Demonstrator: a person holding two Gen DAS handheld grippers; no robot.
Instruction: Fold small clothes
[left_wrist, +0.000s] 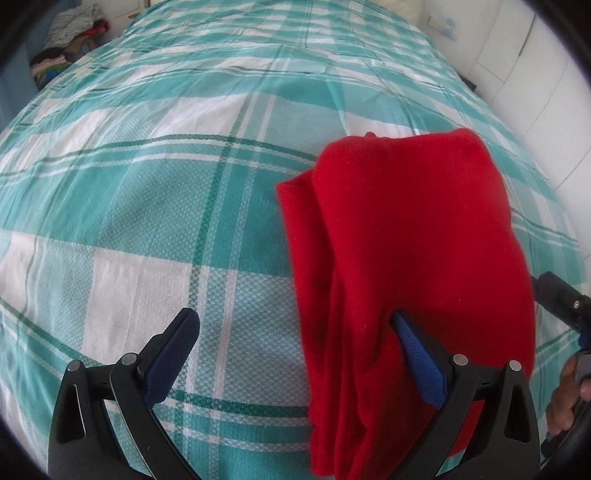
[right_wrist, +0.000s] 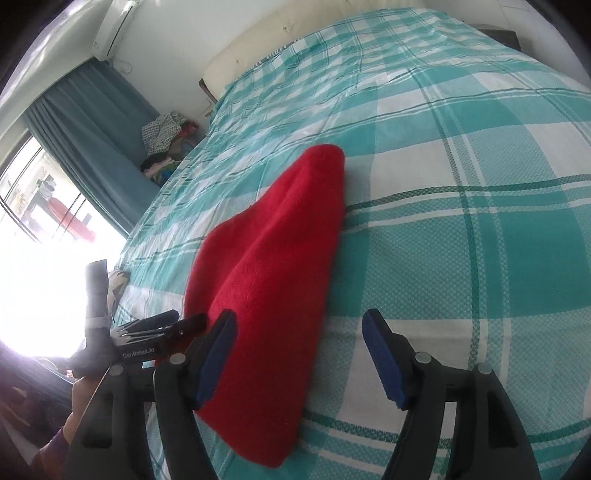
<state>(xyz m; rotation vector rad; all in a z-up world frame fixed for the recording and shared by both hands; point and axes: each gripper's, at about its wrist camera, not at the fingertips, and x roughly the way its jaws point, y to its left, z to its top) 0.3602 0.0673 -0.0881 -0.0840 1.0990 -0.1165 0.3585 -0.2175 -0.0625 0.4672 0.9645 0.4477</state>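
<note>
I judge this fold all but done: the red garment (left_wrist: 406, 251) lies in a narrow layered bundle on the plaid bedspread (left_wrist: 147, 184); my left gripper (left_wrist: 295, 354) and right gripper (right_wrist: 299, 354) both gape, holding nothing (squaring may remain).

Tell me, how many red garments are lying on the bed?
1: a folded red garment lies on the plaid bedspread between the open left gripper and right gripper. Folds could hide more.
</note>
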